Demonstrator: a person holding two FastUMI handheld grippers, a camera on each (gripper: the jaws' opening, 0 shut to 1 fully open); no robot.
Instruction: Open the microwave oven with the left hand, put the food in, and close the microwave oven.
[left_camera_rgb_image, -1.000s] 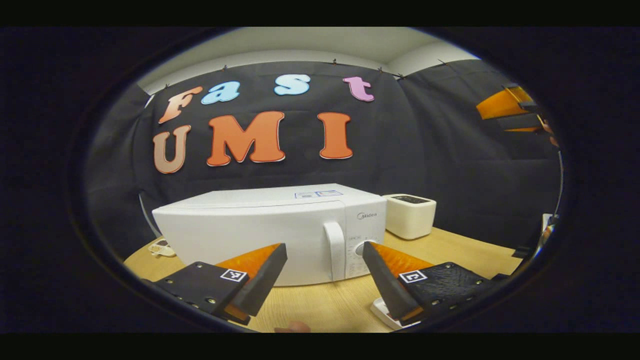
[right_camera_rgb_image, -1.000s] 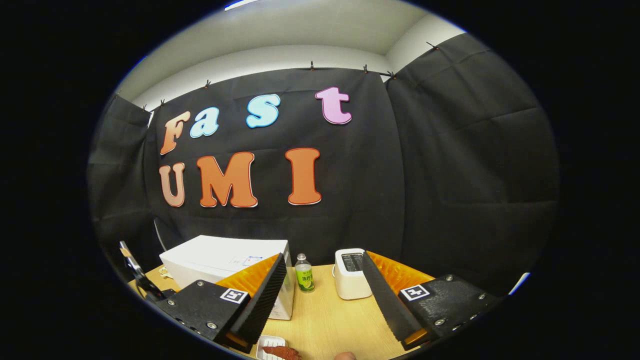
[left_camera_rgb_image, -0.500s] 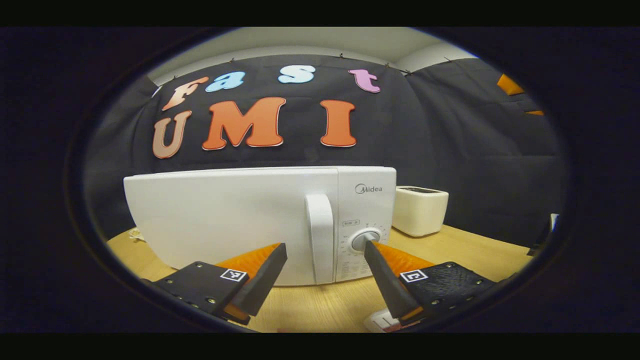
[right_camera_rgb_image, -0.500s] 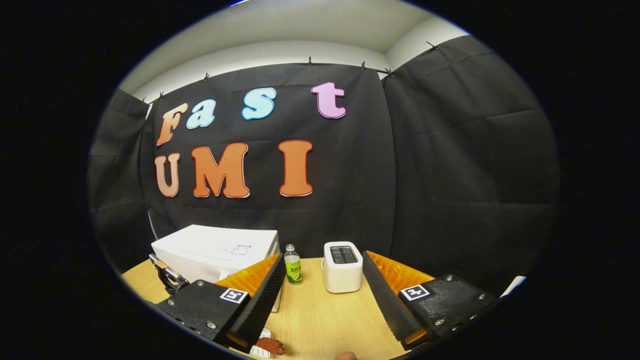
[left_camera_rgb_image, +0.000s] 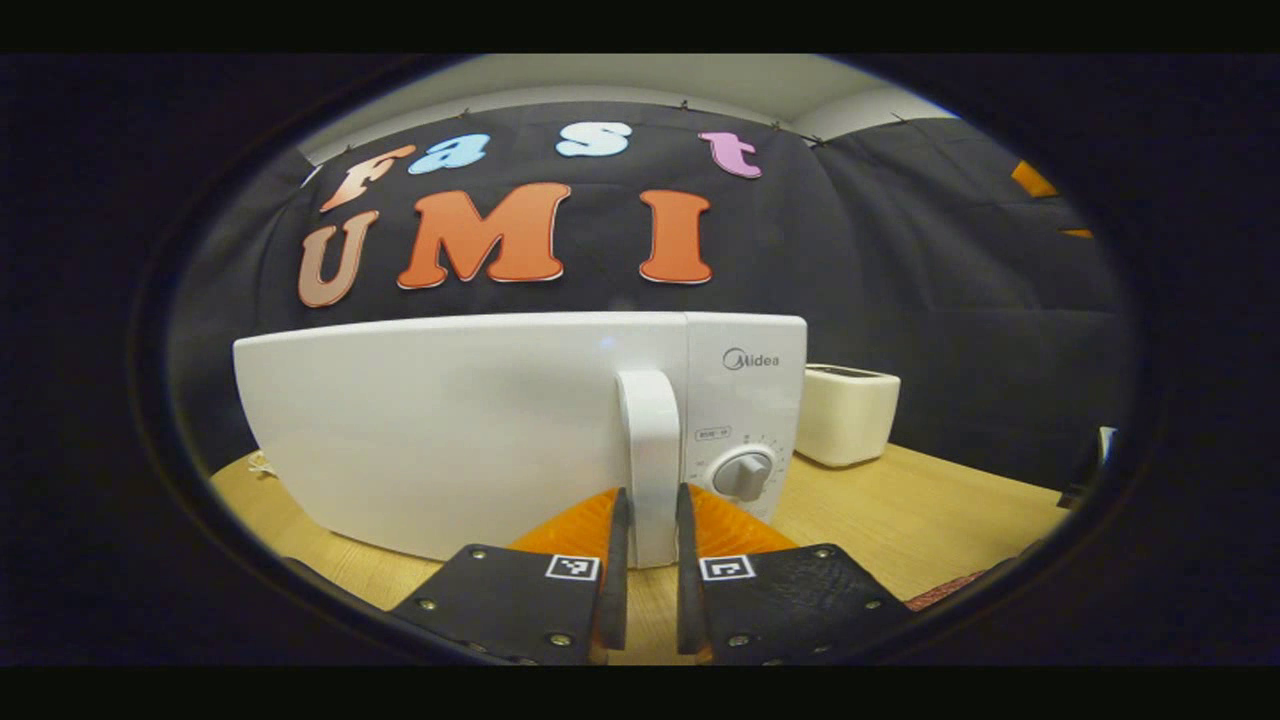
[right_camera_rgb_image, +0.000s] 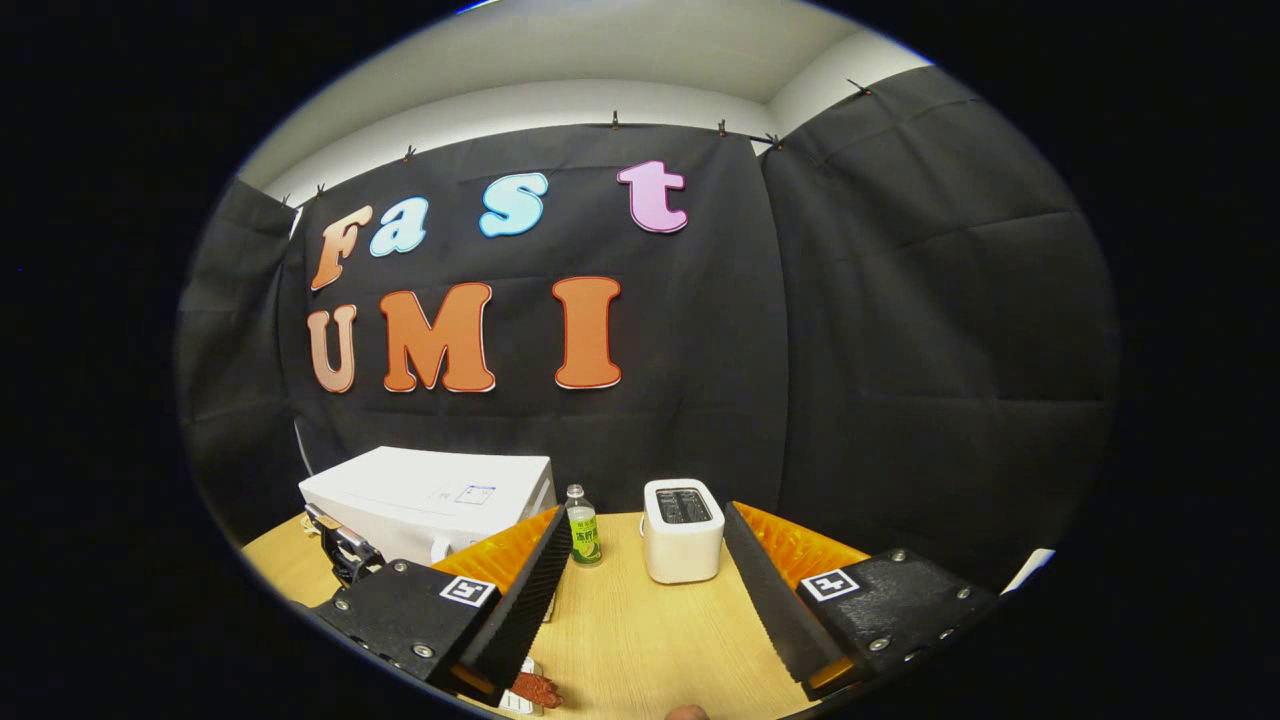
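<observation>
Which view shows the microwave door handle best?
The left gripper view: the handle stands close and central, between the left gripper's fingers. In the right gripper view, the microwave is farther off and the handle is a small sliver.

Even, bright light; fisheye-warped edges

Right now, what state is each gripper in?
Left gripper: closed on the microwave door handle.
Right gripper: open, holding nothing, above the table.
</observation>
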